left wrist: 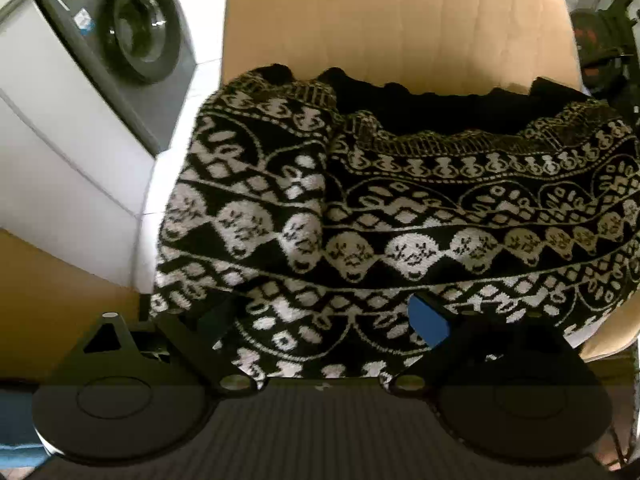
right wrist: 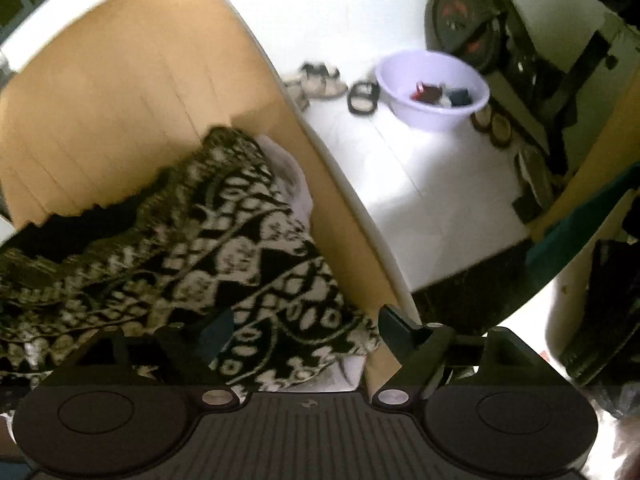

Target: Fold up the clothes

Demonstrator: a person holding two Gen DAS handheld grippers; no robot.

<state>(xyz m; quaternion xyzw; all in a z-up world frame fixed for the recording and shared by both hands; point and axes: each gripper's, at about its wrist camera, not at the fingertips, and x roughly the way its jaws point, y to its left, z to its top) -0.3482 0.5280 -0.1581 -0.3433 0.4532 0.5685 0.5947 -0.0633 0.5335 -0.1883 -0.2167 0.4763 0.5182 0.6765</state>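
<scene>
item: patterned garment [left wrist: 400, 216], folded on my wooden table [left wrist: 400, 20], near its right edge. left gripper [left wrist: 324, 320] and right gripper [right wrist: 304, 332]: jaws apart, over cloth.

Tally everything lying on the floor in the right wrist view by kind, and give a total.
Lilac plastic basin: 1
Pale strapped sandals: 1 pair, counted as 1
Black sandal: 1
Round woven discs by the basin: 2
Total: 5
The dark machinery behind is too blurred to count.
</scene>
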